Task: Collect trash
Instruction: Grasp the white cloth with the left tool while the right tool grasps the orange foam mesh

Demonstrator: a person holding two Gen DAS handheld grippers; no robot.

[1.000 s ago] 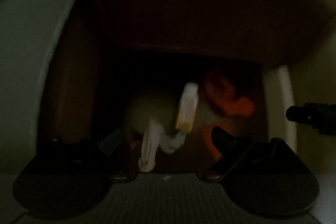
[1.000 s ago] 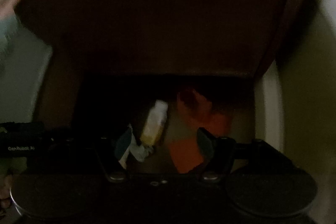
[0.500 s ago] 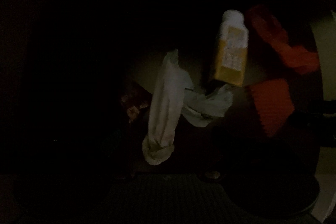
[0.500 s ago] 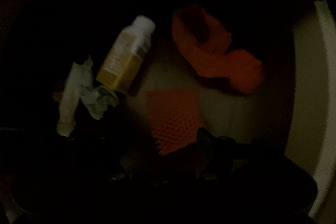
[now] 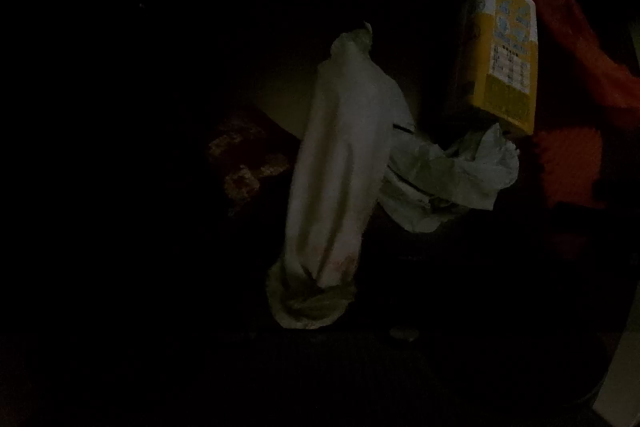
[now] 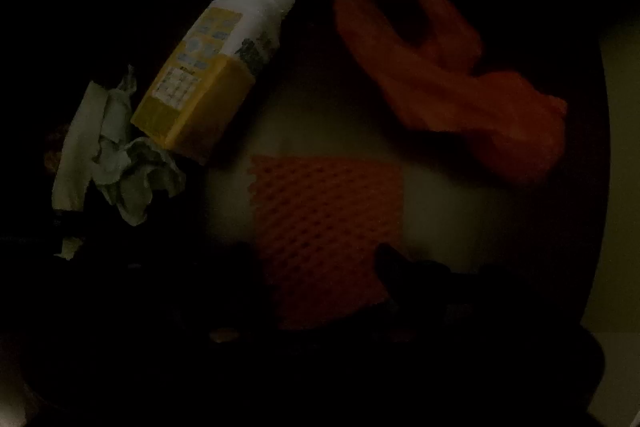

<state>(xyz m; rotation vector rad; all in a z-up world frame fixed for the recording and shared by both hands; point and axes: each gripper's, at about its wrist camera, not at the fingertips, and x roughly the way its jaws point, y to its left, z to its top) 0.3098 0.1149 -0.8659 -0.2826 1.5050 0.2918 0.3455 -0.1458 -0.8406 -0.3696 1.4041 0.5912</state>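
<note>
Several bits of trash lie below me in a dark bin: a white sock-like cloth (image 5: pixel 336 163), crumpled paper (image 5: pixel 448 171), a yellow-labelled bottle (image 6: pixel 212 75), orange netting (image 6: pixel 324 227). I'd descend slowly onto the cloth. My left jaws have just been closing; darkness hides both grippers' state

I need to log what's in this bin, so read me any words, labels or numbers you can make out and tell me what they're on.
Nothing can be read.
Yellow and white bottle: blue characters, a printed table and dark characters, all too dim and blurred.
White wrapper, crumpled paper, orange foam net: no print visible.
</note>
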